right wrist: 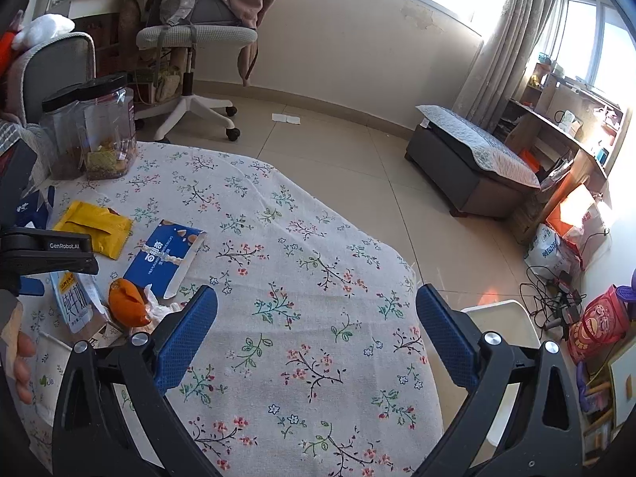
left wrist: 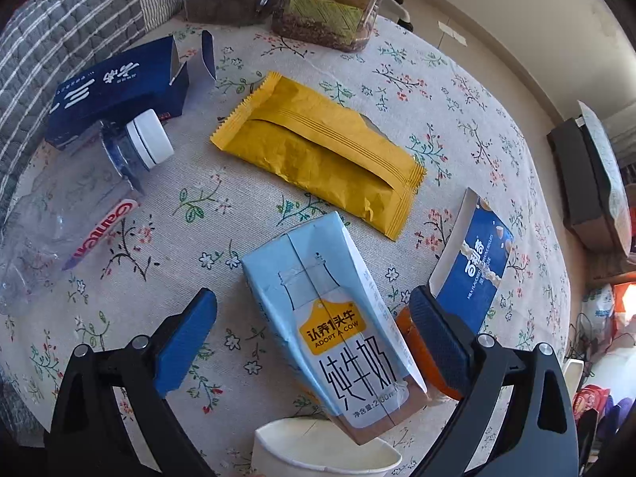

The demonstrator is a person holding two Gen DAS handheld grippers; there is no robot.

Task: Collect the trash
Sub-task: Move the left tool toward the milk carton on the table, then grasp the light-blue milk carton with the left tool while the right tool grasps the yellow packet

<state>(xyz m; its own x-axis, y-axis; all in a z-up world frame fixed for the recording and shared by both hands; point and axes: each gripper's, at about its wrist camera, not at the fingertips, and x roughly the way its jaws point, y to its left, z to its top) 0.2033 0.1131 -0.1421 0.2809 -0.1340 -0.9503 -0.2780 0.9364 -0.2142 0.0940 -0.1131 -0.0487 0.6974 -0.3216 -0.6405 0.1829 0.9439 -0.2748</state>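
Note:
In the left wrist view my left gripper is open, and a light blue milk carton lies on the table between its fingers, touching neither pad clearly. The carton's near end sits over the rim of a white paper cup. Beyond it lie a yellow wrapper, a blue snack box, orange peel, a dark blue box and a crushed clear bottle. My right gripper hangs open over bare tablecloth, holding nothing, to the right of the carton and peel.
Two clear jars stand at the table's far edge. A crumpled tissue lies by the peel. A hand shows at the left. A white object stands off the table's right edge, and a chair and bench stand on the floor.

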